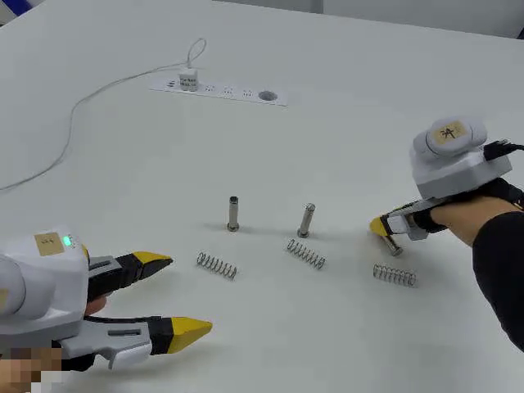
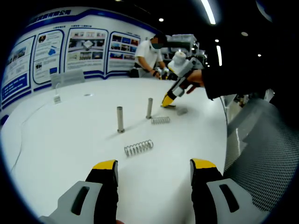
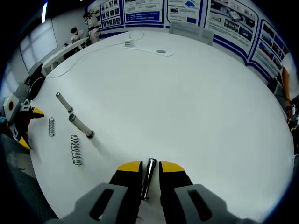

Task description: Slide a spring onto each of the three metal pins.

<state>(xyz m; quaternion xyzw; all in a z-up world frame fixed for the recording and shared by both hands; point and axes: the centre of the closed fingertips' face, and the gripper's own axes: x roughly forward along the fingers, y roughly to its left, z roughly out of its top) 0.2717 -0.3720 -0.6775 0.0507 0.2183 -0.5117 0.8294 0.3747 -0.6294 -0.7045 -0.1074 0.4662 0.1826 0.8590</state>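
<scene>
- Right gripper view: the right gripper (image 3: 149, 166) is closed to a narrow gap on the third pin (image 3: 148, 176), whose shaft runs along the jaws.
- Head view: that pin slants low over the tabletop (image 1: 344, 147), right of the middle pin (image 1: 306, 221) and left pin (image 1: 233, 214), both upright.
- The right spring (image 1: 395, 275) lies flat just near of it, long axis left-right.
- The left gripper (image 1: 176, 295) gapes wide, empty; the left spring (image 1: 216, 264) lies just right of it, nothing between.
- The power strip (image 1: 221, 88) sits far off.

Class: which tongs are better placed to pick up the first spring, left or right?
Left. The left tongs are open and empty, with a spring just ahead; the right tongs are closed on a pin.
</scene>
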